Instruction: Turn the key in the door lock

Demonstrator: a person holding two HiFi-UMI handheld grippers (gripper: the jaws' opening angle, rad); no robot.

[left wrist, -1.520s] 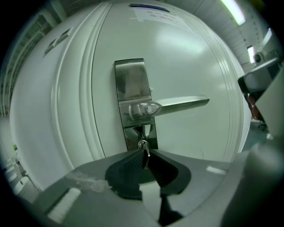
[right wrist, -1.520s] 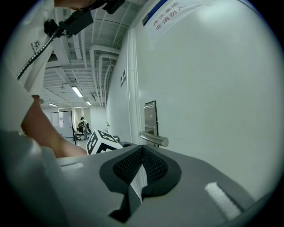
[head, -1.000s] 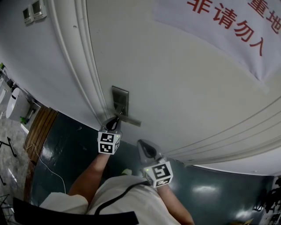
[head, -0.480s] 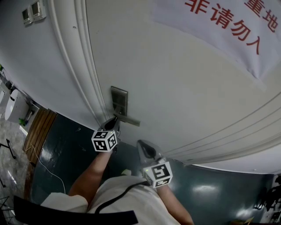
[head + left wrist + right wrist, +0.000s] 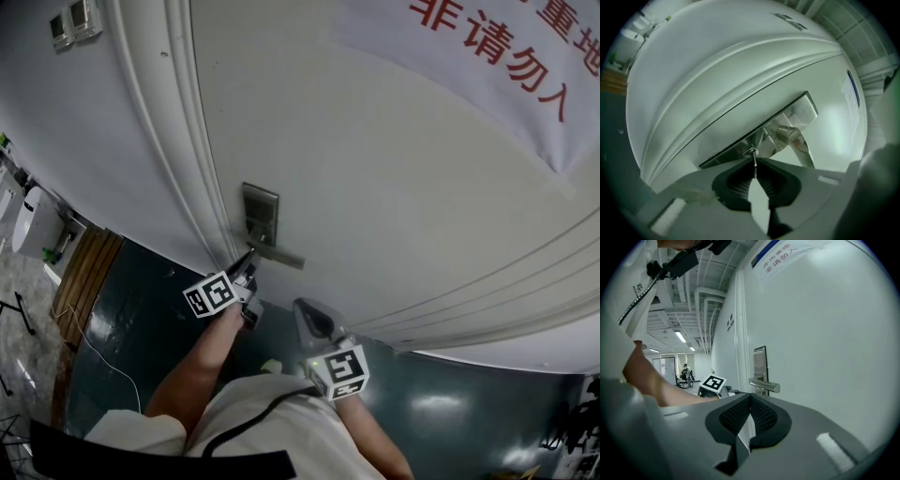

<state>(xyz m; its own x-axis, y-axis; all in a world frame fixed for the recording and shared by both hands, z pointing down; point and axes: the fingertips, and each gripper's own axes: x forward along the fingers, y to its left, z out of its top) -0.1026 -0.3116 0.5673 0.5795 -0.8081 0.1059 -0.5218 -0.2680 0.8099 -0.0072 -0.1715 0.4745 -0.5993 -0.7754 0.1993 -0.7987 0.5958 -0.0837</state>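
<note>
A thin metal key (image 5: 753,163) sticks out of the keyhole in the steel lock plate (image 5: 797,115) on the white door (image 5: 394,187). My left gripper (image 5: 754,171) is shut on the key's head. Its jaws have just been closing a little, with the key between them. In the head view this gripper (image 5: 246,268) sits under the lever handle (image 5: 279,255), its marker cube (image 5: 211,293) tipped to the left. My right gripper (image 5: 750,400) is shut and holds nothing. It hangs back from the door (image 5: 309,319), to the right of the handle (image 5: 765,386).
A white sign with red characters (image 5: 506,56) hangs high on the door. The moulded door frame (image 5: 178,159) runs along the left. Dark glossy floor (image 5: 141,300) lies below, with a cable, a wooden panel (image 5: 84,272) and a white appliance (image 5: 37,225) at the far left.
My left gripper has rolled about its own axis at the lock, and its marker cube has swung down to the left. The right gripper has not moved.
</note>
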